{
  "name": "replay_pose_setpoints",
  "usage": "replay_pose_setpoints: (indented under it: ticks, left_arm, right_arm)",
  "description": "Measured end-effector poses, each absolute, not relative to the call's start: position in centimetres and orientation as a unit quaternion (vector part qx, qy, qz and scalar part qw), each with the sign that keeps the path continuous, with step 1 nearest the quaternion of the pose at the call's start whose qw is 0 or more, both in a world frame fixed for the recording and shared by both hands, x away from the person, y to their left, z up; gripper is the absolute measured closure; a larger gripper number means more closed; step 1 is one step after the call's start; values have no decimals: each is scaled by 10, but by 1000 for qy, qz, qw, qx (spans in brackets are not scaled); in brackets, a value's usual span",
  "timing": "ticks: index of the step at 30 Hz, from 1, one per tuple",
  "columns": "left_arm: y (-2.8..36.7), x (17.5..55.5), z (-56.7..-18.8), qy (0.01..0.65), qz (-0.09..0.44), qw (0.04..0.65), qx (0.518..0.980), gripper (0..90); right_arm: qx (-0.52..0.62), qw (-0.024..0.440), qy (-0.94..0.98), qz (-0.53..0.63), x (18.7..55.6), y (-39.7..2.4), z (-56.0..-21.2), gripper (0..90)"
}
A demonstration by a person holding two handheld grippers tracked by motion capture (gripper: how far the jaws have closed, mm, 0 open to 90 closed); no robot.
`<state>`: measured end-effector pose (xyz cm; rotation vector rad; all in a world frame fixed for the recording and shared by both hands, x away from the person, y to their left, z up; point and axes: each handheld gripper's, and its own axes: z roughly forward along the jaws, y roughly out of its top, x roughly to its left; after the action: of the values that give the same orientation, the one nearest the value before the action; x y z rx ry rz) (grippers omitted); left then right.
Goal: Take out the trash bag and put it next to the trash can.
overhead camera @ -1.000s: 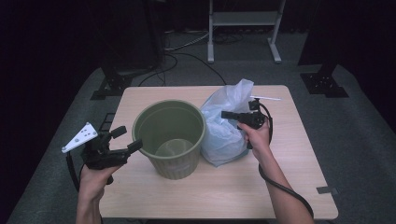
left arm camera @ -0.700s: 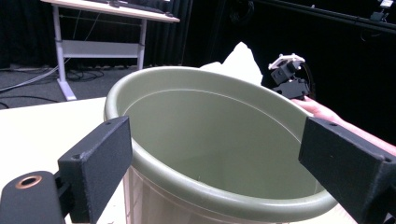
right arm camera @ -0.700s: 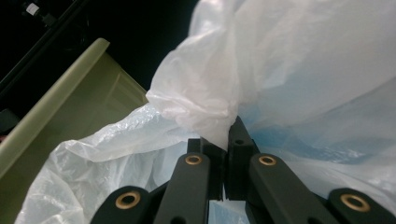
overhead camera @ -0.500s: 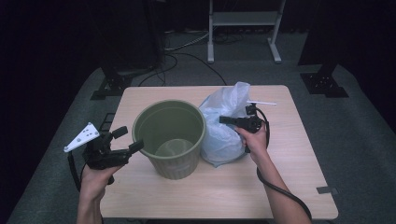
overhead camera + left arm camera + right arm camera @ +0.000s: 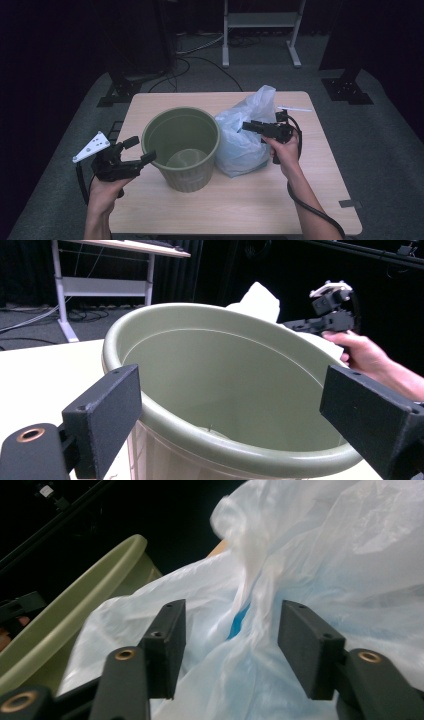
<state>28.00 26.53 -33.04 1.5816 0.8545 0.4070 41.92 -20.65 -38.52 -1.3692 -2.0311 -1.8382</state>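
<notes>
Green bucket (image 5: 181, 147) is seen upright near the middle of the light wooden table (image 5: 235, 200), slightly left of centre, with its mouth open upward. At the far left of the scene, off the table's left edge, the left gripper (image 5: 141, 150) is held in the person's left hand (image 5: 104, 192), its jaws spread wide apart and pointed at the bucket's left wall; nothing is held between them. In the left gripper view the same bucket (image 5: 225, 390) is framed between the two spread jaws, its rim just beyond them, and the inside is seen to be bare where visible.

Just right of the bucket, touching its side, a pale translucent plastic bag (image 5: 245, 135) is slumped on the table, with something blue showing faintly through it. Over the bag's right part the right gripper (image 5: 250, 126) is held in the right hand (image 5: 286, 152), pointing left toward the bucket. In the right gripper view its jaws are seen parted on either side of a raised fold of the bag (image 5: 280, 605), not closed on it. A cable (image 5: 312, 210) is trailed from that gripper along the forearm toward the near edge.
</notes>
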Motion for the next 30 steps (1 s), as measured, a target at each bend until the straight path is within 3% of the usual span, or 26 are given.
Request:
replay_pose_setpoints:
  ticks: [10, 30]
  left_arm:
    - [266, 279, -330, 369, 178, 603, 684, 85]
    - [266, 278, -331, 370, 179, 602, 684, 85]
  right_arm:
    - [-440, 26, -663, -605, 406, -226, -375, 357]
    - [-455, 7, -643, -616, 385, -264, -380, 345]
